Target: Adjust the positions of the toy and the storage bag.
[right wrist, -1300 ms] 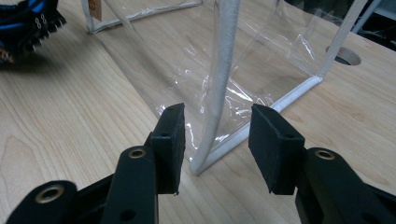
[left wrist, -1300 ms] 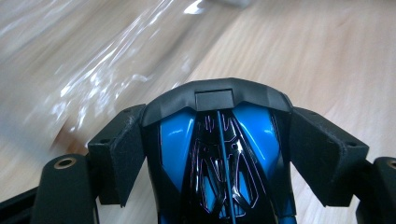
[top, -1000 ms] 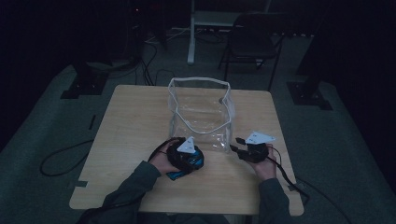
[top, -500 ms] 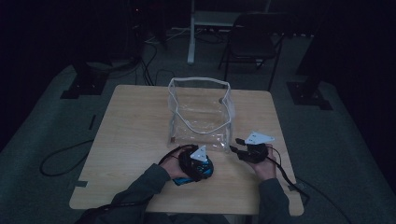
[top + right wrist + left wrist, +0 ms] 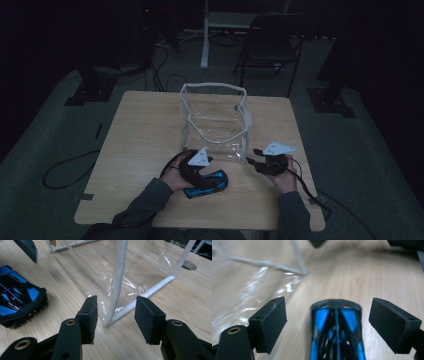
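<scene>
A blue and black toy car lies on the wooden table near its front edge. My left gripper is over it. In the left gripper view the car runs lengthways between the jaws of the open left gripper, with gaps on both sides. A clear plastic bag with white trim stands open mid-table. My right gripper sits at its front right corner. It stands open, and the bag's white corner seam rises between its jaws without touching them. The car lies to the left.
A round cable hole is in the table behind the bag. A black chair and a desk leg stand beyond the far edge. Cables trail on the floor at left and from my right gripper.
The left gripper swung right over the car, then drew back a little; more of the car now shows beside the hand. The right gripper and bag have stayed put.
</scene>
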### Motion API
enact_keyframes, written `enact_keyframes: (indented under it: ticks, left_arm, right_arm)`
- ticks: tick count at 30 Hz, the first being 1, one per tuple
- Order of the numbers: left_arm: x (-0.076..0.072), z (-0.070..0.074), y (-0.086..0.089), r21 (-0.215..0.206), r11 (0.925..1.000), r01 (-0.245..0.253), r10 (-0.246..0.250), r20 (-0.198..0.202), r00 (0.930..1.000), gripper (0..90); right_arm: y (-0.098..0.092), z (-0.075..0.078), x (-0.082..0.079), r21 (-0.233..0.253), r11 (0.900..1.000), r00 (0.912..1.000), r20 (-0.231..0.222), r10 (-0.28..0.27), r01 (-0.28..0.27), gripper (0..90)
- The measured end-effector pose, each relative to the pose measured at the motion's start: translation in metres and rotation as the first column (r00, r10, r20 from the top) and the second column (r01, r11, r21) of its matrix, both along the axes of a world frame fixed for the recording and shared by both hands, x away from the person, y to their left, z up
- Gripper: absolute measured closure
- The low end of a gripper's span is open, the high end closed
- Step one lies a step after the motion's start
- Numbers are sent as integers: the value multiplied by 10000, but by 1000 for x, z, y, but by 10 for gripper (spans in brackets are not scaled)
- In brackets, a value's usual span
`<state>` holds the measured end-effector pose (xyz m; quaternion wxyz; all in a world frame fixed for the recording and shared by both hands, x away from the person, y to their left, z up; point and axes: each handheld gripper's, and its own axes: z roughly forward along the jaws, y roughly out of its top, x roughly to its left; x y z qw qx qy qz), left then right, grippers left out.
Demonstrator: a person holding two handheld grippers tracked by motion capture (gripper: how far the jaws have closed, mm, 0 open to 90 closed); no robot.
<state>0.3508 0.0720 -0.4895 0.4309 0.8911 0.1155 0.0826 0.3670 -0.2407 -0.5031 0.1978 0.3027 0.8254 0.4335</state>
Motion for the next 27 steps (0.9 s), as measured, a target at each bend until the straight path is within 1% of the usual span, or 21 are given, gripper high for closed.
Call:
enact_keyframes:
  ticks: [1,2,3,4,7,8,9,10,11,12,13,14,16,17,18,19,20,21,23,25,27]
  left_arm:
    - [0,1,8,-240,9996,-166,161,-183,9997,190]
    - [-2,2,25,-641,9961,-609,586,-375,9976,221]
    - [-2,2,25,-641,9961,-609,586,-375,9976,221]
    - [-3,0,42,-925,9903,-1036,983,-604,9933,222]
    - [-6,-5,66,-1190,9799,-1603,1505,-871,9848,233]
    - [-7,-6,73,-1301,9763,-1730,1611,-970,9822,245]
    - [-8,-7,81,-1416,9726,-1845,1706,-1047,9798,276]
    - [-8,-7,81,-1416,9726,-1845,1706,-1047,9798,295]
    - [-9,-10,91,-1466,9654,-2157,2009,-1091,9735,300]
    - [-10,-10,96,-1498,9611,-2319,2170,-1093,9700,309]
    - [-10,-11,100,-1594,9557,-2474,2313,-1129,9663,314]
    - [-11,-12,104,-1698,9504,-2605,2422,-1211,9626,318]
    - [-12,-14,110,-1739,9436,-2816,2617,-1285,9565,328]
    - [-13,-15,113,-1749,9415,-2881,2674,-1325,9544,328]
    - [-14,-17,115,-1797,9378,-2971,2745,-1401,9513,328]
    - [-14,-17,115,-1797,9378,-2971,2745,-1401,9513,328]
    - [-18,-20,118,-1762,9350,-3079,2852,-1430,9478,328]
    - [-19,-21,118,-1711,9352,-3099,2863,-1493,9464,327]
    - [-22,-24,118,-1551,9389,-3073,2849,-1510,9466,326]
    - [-24,-25,116,-1408,9428,-3023,2825,-1448,9483,320]
    - [-25,-25,115,-1344,9442,-3007,2819,-1419,9489,312]
  right_arm:
    - [0,0,0,-4,10000,10000,-59,24,-24,516]
    - [0,0,-1,-37,10000,9999,-101,61,-62,510]
    - [0,0,-1,-37,10000,9999,-101,61,-62,510]
    - [1,0,-2,-78,9999,9998,-139,134,-136,503]
    - [1,1,-5,-128,9997,9996,-183,192,-194,493]
    - [1,2,-6,-163,9996,9996,-159,237,-240,492]
    - [2,2,-7,-204,9995,9996,-170,246,-249,492]
    - [2,2,-8,-232,9994,9995,-208,247,-252,489]
    - [3,2,-9,-274,9993,9995,-213,251,-257,485]
    - [3,2,-9,-347,9990,9994,-208,274,-281,480]
    - [5,2,-11,-373,9989,9990,-347,271,-284,480]
    - [5,1,-11,-430,9982,9982,-463,390,-410,481]
    - [8,1,-14,-647,9962,9971,-525,545,-579,480]
    - [8,0,-15,-697,9955,9967,-542,607,-644,481]
    - [9,0,-16,-705,9951,9963,-557,656,-694,480]
    - [10,0,-17,-691,9949,9960,-562,695,-733,481]
    - [10,1,-18,-692,9947,9959,-550,718,-755,480]
    - [10,1,-18,-706,9943,9958,-522,757,-793,479]
    - [11,2,-20,-698,9939,9954,-490,818,-851,477]
    - [12,2,-20,-736,9931,9950,-487,876,-910,476]
    - [12,1,-20,-765,9928,9948,-506,885,-922,476]
